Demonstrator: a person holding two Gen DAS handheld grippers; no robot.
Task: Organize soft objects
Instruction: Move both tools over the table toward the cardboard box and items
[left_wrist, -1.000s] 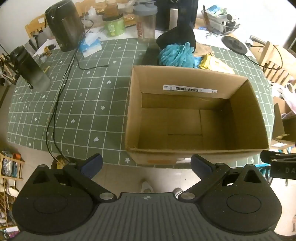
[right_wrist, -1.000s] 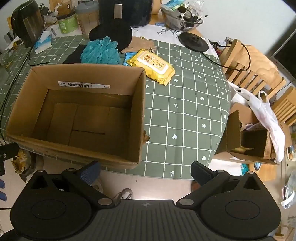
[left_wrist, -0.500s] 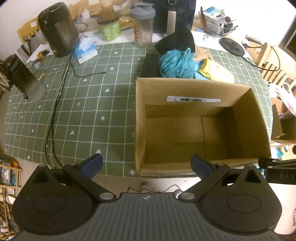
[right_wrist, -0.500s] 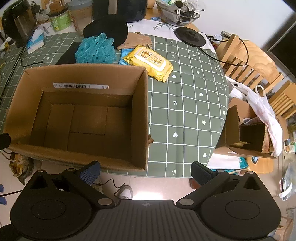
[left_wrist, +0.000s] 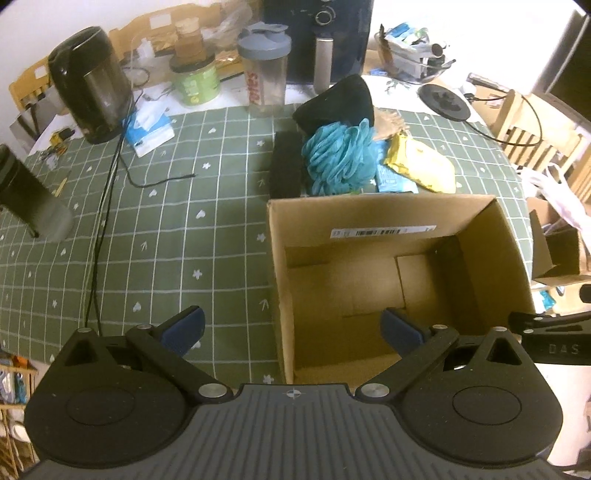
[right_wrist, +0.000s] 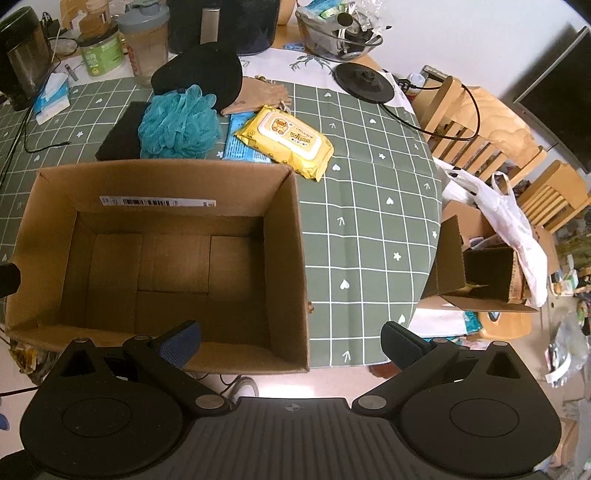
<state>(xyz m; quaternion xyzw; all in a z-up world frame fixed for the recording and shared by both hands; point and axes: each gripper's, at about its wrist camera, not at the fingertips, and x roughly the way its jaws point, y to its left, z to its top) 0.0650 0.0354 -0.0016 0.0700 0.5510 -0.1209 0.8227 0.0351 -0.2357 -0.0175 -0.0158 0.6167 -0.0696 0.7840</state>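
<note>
Fingers of both the left gripper (left_wrist: 291, 328) and right gripper (right_wrist: 290, 341) are spread wide with nothing between them, hovering over the near edge of the open cardboard box (right_wrist: 284, 236), while the blue bath pouf (right_wrist: 179, 123), black sponge (right_wrist: 122, 134), black cap (right_wrist: 201, 75) and yellow wipes pack (right_wrist: 286, 142) lie on the green tablecloth (right_wrist: 369, 229) just behind it.

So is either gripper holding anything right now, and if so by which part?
Nothing is held. The left gripper and the right gripper are both open and bare, and the cardboard box has nothing in it.
</note>
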